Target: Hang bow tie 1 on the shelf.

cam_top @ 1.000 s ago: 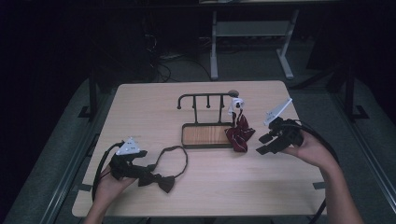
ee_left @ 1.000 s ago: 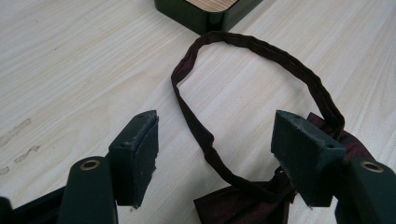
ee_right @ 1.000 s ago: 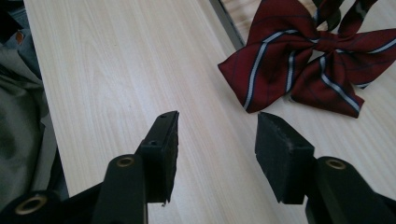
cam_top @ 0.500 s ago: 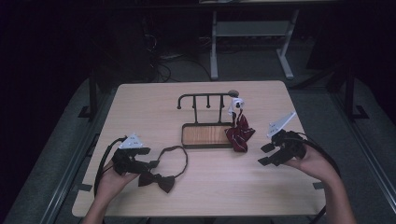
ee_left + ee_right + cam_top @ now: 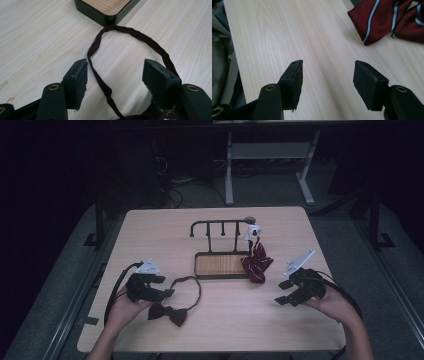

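A dark bow tie lies near the table's front left, its strap curling in a loop toward the rack. My left gripper is low over that strap. In the left gripper view its jaws have just been closing a little, but they stand open, with one side of the strap between them and untouched. A red striped bow tie hangs from the rack's right end and rests on the table. My right gripper is near the front right, over bare wood. Its jaws have just been opening and hold nothing, and the red tie lies beyond them.
A black rack with several pegs and a wooden base stands mid-table. A white tag sits at its right end. The light wooden table has dark floor and a metal stand behind it.
My right gripper has come down and back from the red tie toward the table's front right, and its jaws stand wider. The left gripper has edged toward the strap loop.
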Motion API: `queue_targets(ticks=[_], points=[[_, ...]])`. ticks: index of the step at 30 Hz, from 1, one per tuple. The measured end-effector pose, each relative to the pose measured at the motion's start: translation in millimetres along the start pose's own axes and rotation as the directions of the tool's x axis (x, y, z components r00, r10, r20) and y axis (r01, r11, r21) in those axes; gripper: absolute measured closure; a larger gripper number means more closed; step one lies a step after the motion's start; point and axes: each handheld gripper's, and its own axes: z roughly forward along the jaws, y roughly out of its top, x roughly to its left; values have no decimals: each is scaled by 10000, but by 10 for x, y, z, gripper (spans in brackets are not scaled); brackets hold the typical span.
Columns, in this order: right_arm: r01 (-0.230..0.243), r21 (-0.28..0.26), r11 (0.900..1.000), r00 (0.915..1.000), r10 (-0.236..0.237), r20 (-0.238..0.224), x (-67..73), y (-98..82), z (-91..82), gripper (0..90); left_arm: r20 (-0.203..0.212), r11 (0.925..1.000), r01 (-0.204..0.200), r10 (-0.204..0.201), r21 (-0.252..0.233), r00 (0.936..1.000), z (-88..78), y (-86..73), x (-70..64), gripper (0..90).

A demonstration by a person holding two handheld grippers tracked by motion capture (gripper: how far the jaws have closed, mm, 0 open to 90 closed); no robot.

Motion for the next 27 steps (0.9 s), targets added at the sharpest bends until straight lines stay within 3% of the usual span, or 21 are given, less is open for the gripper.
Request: queue_targets(ticks=[8,14,27], points=[[-137,38,9999,9999,137,-74,26,-67,58,396,92,9996,-234,233,178,9997,49,105,39,369],[-210,72,9998,9998,210,-16,53,-90,78,391,156,9991,-64,58,412,9999,101,122,62,352],[-280,47,9996,9996,280,30,73,-162,129,366,296,9974,-153,133,709,9995,158,200,101,367]])
